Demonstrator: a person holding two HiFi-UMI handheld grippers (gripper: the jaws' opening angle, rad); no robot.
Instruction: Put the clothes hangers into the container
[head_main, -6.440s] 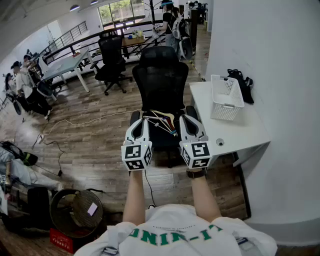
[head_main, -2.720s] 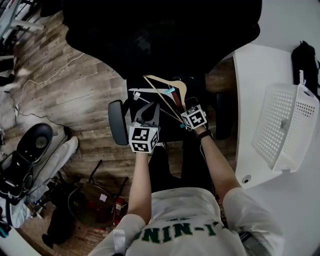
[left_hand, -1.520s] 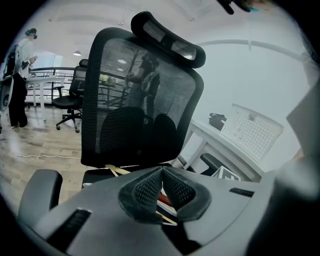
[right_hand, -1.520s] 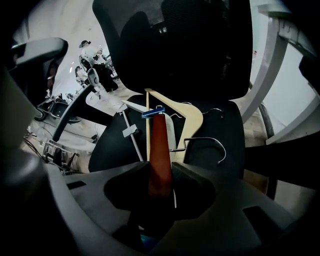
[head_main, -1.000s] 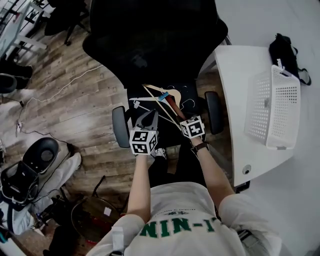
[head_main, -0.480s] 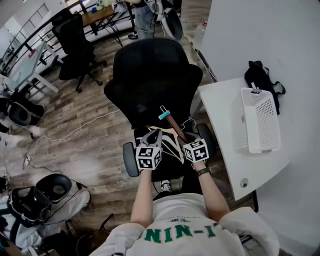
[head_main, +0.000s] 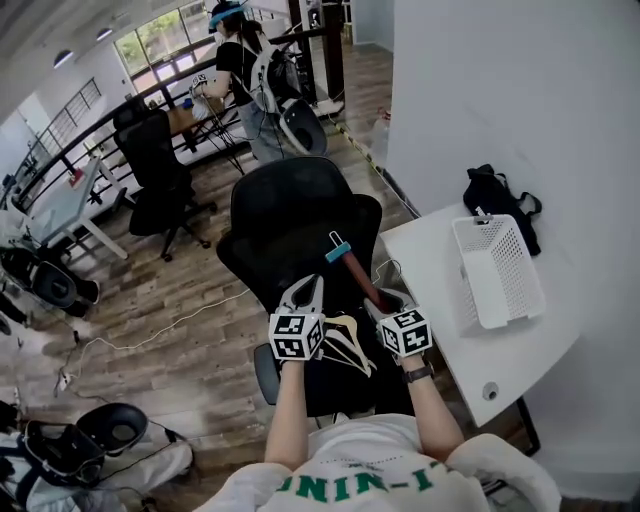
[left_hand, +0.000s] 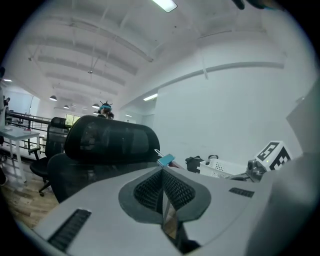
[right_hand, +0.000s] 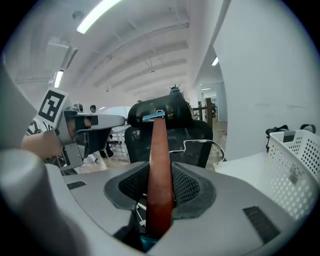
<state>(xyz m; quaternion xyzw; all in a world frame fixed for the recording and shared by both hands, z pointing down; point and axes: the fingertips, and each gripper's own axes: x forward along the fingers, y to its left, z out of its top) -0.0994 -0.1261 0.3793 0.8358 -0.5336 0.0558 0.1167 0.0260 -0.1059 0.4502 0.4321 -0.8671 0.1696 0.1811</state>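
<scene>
My right gripper (head_main: 380, 306) (right_hand: 160, 189) is shut on a dark brown wooden hanger (head_main: 357, 279) (right_hand: 159, 160). The hanger sticks up out of the jaws, its blue clip (head_main: 338, 251) (left_hand: 166, 160) in front of the chair back. Its wire hook (right_hand: 200, 145) shows behind the jaws. More hangers (head_main: 345, 340), pale wood and wire, lie on the black chair's seat between both grippers. My left gripper (head_main: 309, 293) (left_hand: 162, 192) hovers over the seat's left side, pads together with nothing in them. The white mesh container (head_main: 497, 270) (right_hand: 296, 175) stands on the white table (head_main: 440, 300) to the right.
The tall black office chair back (head_main: 300, 225) rises just beyond both grippers. A black bag (head_main: 495, 193) lies behind the container against the white wall. Other chairs, desks and a person stand further off on the wooden floor (head_main: 180, 330).
My right gripper has lifted the brown hanger off the pile on the seat, so it now stands up against the chair back. The head view has tilted upward. The left gripper stays shut.
</scene>
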